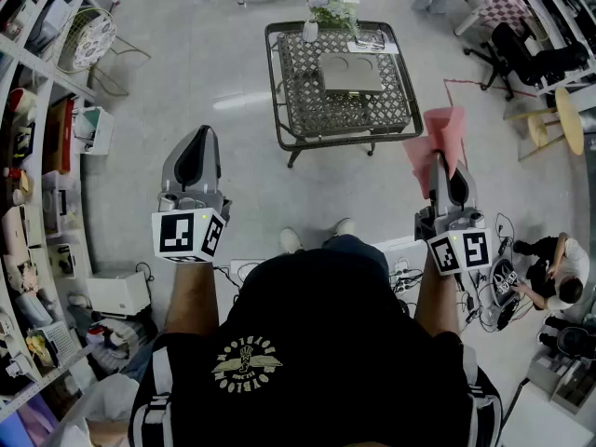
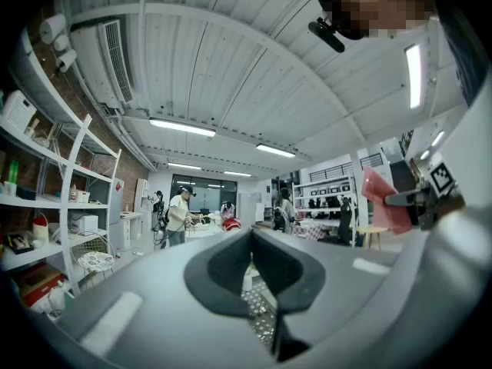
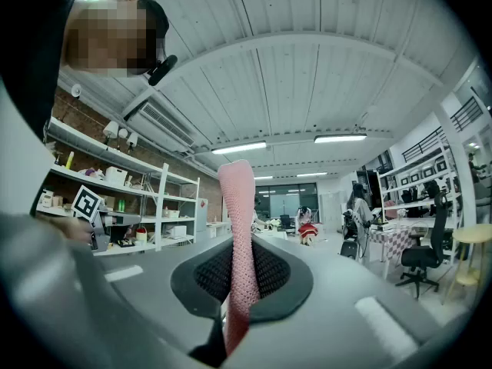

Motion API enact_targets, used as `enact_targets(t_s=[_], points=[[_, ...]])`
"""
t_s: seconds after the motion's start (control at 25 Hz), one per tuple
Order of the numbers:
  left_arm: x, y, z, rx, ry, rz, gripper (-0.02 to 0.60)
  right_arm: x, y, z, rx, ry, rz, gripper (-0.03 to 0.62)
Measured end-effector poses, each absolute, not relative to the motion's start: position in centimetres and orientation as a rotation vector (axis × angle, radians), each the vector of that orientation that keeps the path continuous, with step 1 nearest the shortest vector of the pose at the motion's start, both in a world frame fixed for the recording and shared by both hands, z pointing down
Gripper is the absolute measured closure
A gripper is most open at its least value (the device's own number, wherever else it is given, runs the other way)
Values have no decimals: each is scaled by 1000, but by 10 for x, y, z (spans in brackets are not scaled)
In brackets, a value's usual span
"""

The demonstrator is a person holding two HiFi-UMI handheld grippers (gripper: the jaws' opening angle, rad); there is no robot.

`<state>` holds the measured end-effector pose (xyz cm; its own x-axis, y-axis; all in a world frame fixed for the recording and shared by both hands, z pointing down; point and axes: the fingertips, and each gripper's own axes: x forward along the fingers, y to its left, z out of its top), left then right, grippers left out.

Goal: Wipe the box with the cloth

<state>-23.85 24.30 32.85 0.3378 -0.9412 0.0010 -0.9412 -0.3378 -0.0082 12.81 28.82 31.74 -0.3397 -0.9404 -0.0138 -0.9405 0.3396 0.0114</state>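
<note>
A flat grey box (image 1: pixel 350 73) lies on a dark lattice metal table (image 1: pixel 296 119) well ahead of me, beyond both grippers. My right gripper (image 1: pixel 440 161) is shut on a pink cloth (image 1: pixel 438 136), held up over the floor to the table's right. In the right gripper view the cloth (image 3: pixel 240 229) stands upright, pinched between the pads. My left gripper (image 1: pixel 199 134) is shut with nothing in it, over the floor to the table's left. Through the gap in its pads (image 2: pixel 223 271) I glimpse the lattice table (image 2: pixel 263 320).
A potted plant (image 1: pixel 335 12), a white bottle (image 1: pixel 310 32) and a paper (image 1: pixel 371 43) sit at the table's far edge. Shelving (image 1: pixel 37 156) lines the left. A wooden stool (image 1: pixel 559 119), an office chair (image 1: pixel 521 54), floor cables (image 1: pixel 484 296) and a crouching person (image 1: pixel 557 268) are at right.
</note>
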Motion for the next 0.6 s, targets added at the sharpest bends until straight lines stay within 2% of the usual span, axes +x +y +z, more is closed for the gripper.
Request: enact_targets(t_s=[0.6], points=[[-244,242,346,-2585,1812,-9,581,128,287,317,-1784,2551,5,577]])
